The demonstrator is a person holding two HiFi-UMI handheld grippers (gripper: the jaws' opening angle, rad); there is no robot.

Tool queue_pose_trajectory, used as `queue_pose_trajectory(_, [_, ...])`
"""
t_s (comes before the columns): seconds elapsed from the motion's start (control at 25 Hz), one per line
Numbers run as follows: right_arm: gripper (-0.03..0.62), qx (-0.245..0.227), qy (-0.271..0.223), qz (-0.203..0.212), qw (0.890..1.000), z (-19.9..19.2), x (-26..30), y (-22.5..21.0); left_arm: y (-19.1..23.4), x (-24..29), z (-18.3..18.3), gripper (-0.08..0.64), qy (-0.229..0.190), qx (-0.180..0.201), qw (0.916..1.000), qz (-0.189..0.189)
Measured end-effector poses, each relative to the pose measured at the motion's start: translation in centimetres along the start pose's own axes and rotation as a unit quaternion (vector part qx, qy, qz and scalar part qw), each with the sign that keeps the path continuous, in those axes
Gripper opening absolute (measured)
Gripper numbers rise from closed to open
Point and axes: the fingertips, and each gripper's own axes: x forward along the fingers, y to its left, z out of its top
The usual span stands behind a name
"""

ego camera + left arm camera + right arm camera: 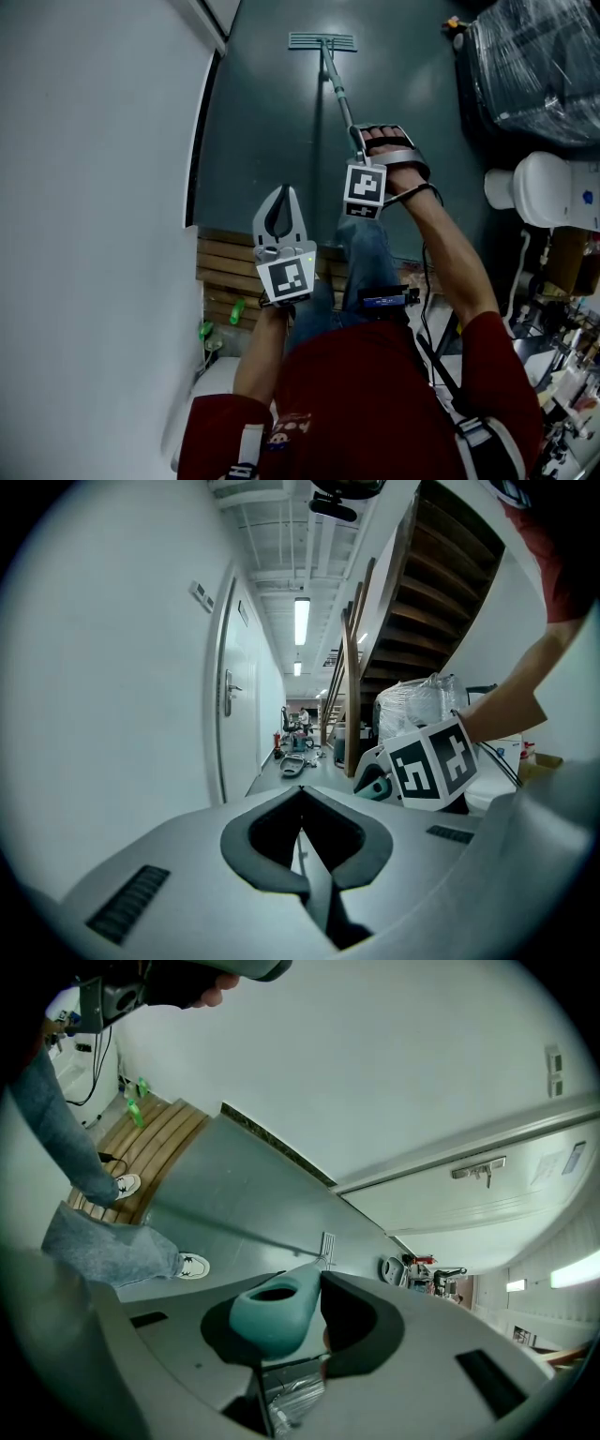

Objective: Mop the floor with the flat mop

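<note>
Fingers of the right gripper (382,141) pinch the flat mop (335,82) by its grip; its pole points away from the person, head flat on the floor (262,122). The left gripper (279,199) fingers are pressed together.

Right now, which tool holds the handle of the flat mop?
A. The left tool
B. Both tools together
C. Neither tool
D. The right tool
D: the right tool is shut on the teal end of the mop handle, while the left tool is shut with nothing between its jaws.
</note>
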Motion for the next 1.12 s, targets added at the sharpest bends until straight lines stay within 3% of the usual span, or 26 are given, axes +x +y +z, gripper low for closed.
queue_pose_trajectory(0.16, [0.12, -0.001, 0.001, 0.003, 1.0, 0.3, -1.5, 1.2, -0.1, -1.3, 0.4, 0.015, 0.005, 0.008, 1.0, -0.004])
queue_pose_trajectory(0.44, [0.12, -0.003, -0.001, 0.008, 1.0, 0.4, -4.4, 3.6, -0.8, -3.6, 1.8, 0.015, -0.029, 0.007, 0.9995, -0.002])
queue_pose_trajectory(1.12, [0.12, -0.004, 0.006, 0.019, 1.0, 0.9, -11.4, 8.8, -2.4, -9.4, 2.8, 0.015, -0.04, 0.011, 0.9991, -0.005])
